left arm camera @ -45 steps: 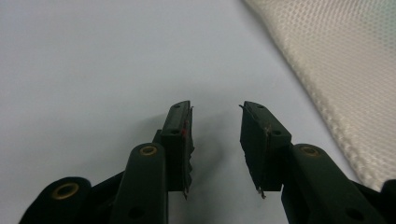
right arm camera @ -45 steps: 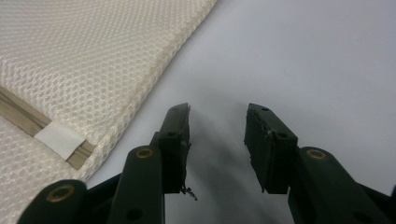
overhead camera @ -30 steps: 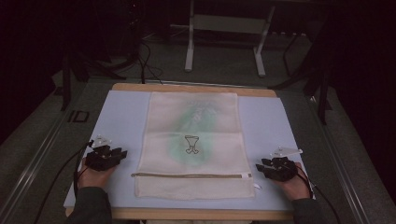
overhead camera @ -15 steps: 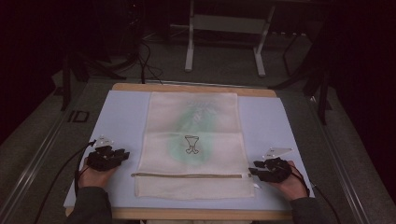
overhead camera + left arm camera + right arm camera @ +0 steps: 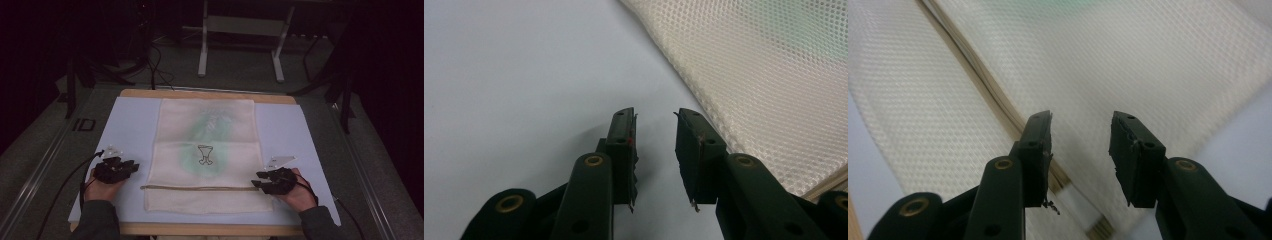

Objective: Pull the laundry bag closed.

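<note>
While flat on pale mat | woven mesh bag (image 5: pixel 206 150), rectangular | both hand-held grippers agape, empty

A cream mesh laundry bag (image 5: pixel 206 152) lies flat, its zipper (image 5: pixel 195 188) running between the two grippers; green fabric shows faintly through the mesh.

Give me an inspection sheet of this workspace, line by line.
Surface: pale blue mat on a wooden table.
Job's things: cream mesh zip bag lying flat, green shape and a small goblet print showing; zip runs across its near end.
Clutter: nothing seen.
Grippers: left claw open, beside the bag's left edge, nothing between the jaws; right claw open at the zip's right end.
Cables: black cable trailing from the left claw.
Surroundings: dark floor, grey metal stand behind.
</note>
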